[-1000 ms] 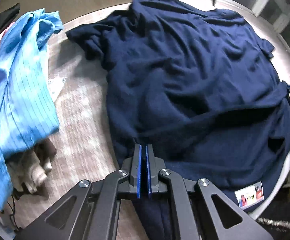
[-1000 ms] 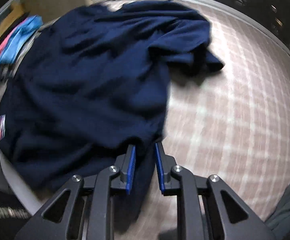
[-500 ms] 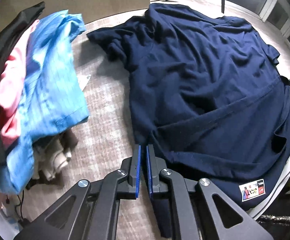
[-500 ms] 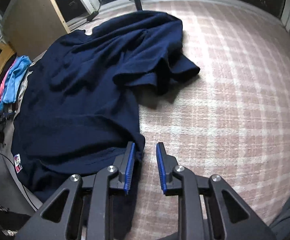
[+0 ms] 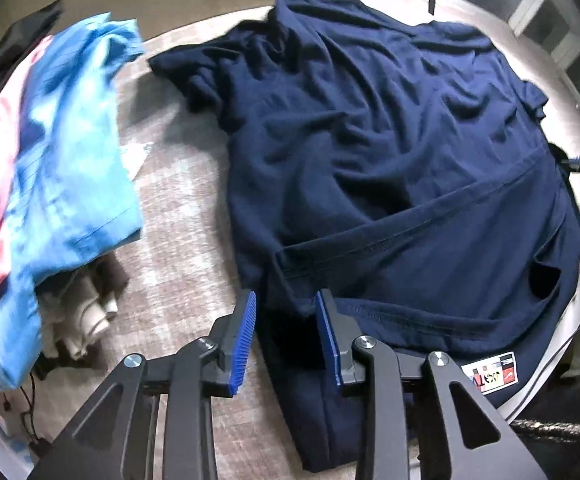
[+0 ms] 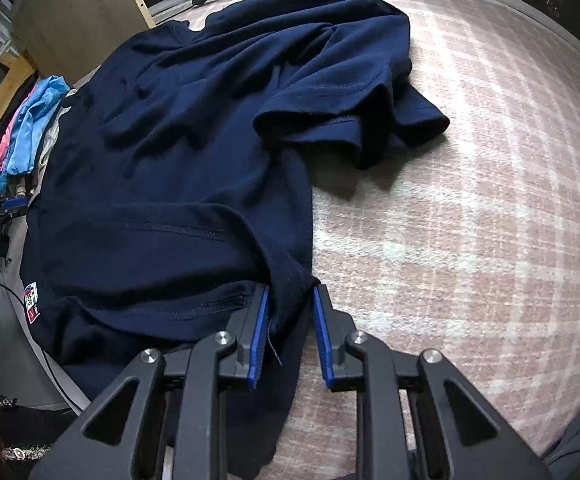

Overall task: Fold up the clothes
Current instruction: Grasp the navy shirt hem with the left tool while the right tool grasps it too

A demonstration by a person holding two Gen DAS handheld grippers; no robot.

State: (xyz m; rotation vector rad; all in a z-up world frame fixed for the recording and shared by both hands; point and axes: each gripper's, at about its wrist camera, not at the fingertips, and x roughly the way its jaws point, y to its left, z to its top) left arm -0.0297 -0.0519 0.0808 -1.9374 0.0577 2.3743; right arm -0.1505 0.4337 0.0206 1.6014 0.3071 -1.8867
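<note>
— Pink and blue garments (image 5: 50, 152) are seen heaped at the left, loose on the checked cloth (image 6: 469, 200); what lies under them cannot be told.

— And the navy T-shirt (image 5: 389, 152)?

— It is spread flat, mid-table, its hem doubled back along the near edge.

— How are the grippers set?

— The left gripper (image 5: 286, 336) has just been opening; a hem corner lies between its pads, unpressed. The right gripper (image 6: 288, 332) is held partly open, the other hem corner loose between its blue pads.
</note>
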